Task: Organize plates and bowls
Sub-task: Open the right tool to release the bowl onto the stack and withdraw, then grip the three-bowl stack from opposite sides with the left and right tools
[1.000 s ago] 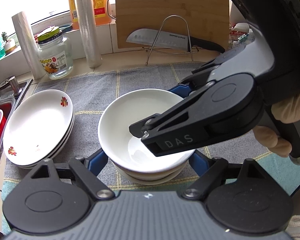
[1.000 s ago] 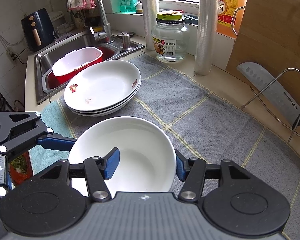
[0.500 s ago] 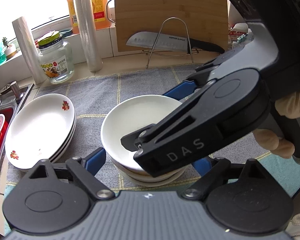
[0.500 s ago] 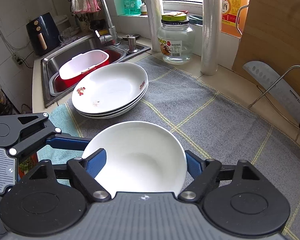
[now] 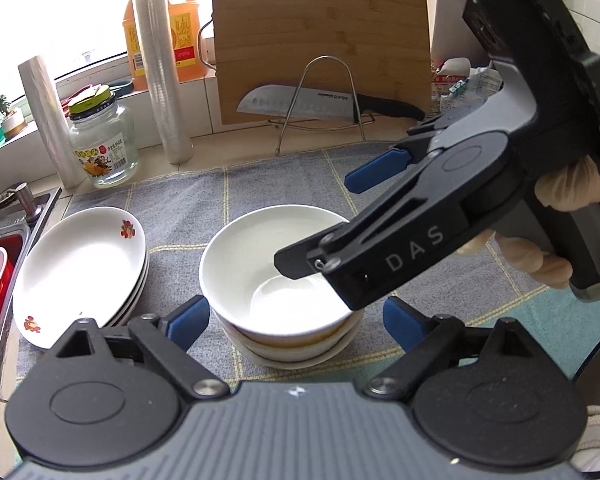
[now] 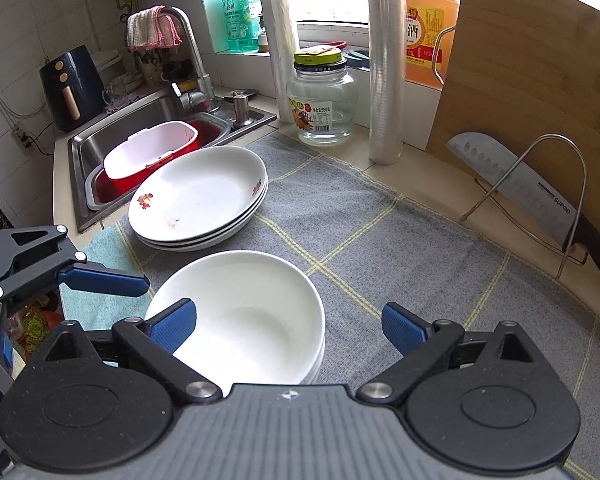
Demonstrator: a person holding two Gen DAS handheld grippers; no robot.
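Opening, both grippers flank the stacked bowls (image 5: 276,280) without touching them.
Right gripper (image 6: 288,326) and left gripper (image 5: 296,316) spread wide around the smooth, round white bowls on a gray woven cloth (image 6: 380,240); glossy flower-printed plates (image 6: 200,196) stack just beside.

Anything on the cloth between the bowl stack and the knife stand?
Nothing: between the bowl stack and the knife stand only the bare grey checked cloth shows, clearest in the right wrist view.
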